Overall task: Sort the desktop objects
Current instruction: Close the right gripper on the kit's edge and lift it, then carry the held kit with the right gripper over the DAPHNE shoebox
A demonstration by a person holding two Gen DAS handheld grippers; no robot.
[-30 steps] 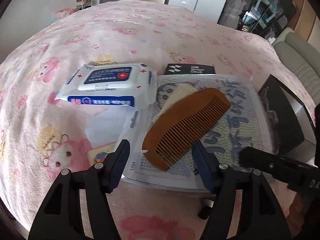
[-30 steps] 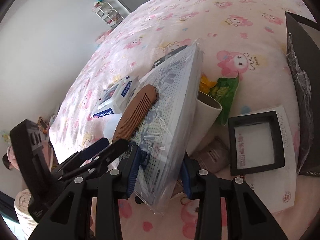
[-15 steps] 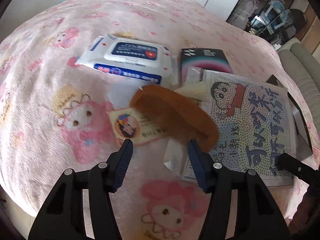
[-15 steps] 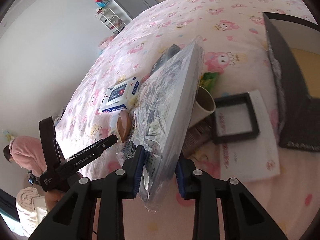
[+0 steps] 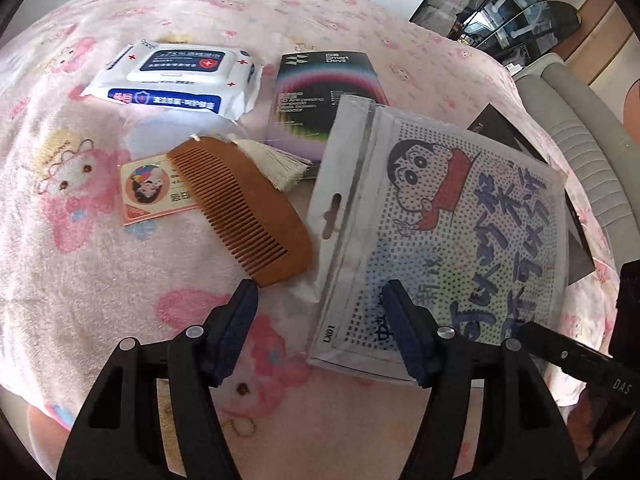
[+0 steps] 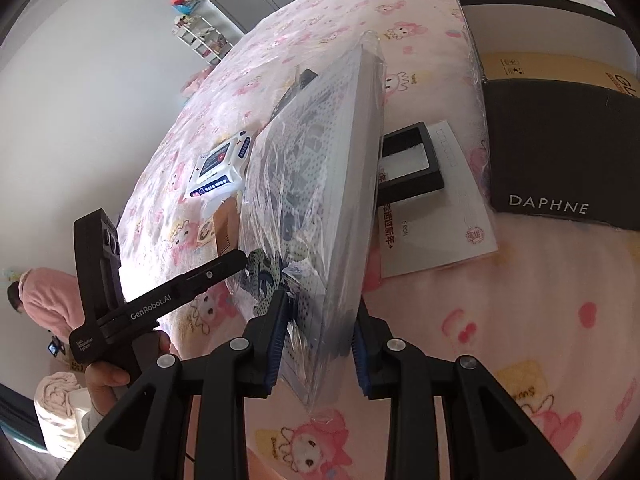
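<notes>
The flat plastic-wrapped cartoon dot-art kit (image 6: 320,184) is clamped at its near edge between your right gripper (image 6: 318,340) fingers and tilted up off the pink cartoon-print worktop (image 6: 540,320), so you're mid-carry. Your left gripper (image 5: 320,320) fingers hang wide and empty, the brown wooden comb (image 5: 244,204) lying at their 11 o'clock. Next, probably lay the kit flat somewhere free, without dragging the comb.
</notes>
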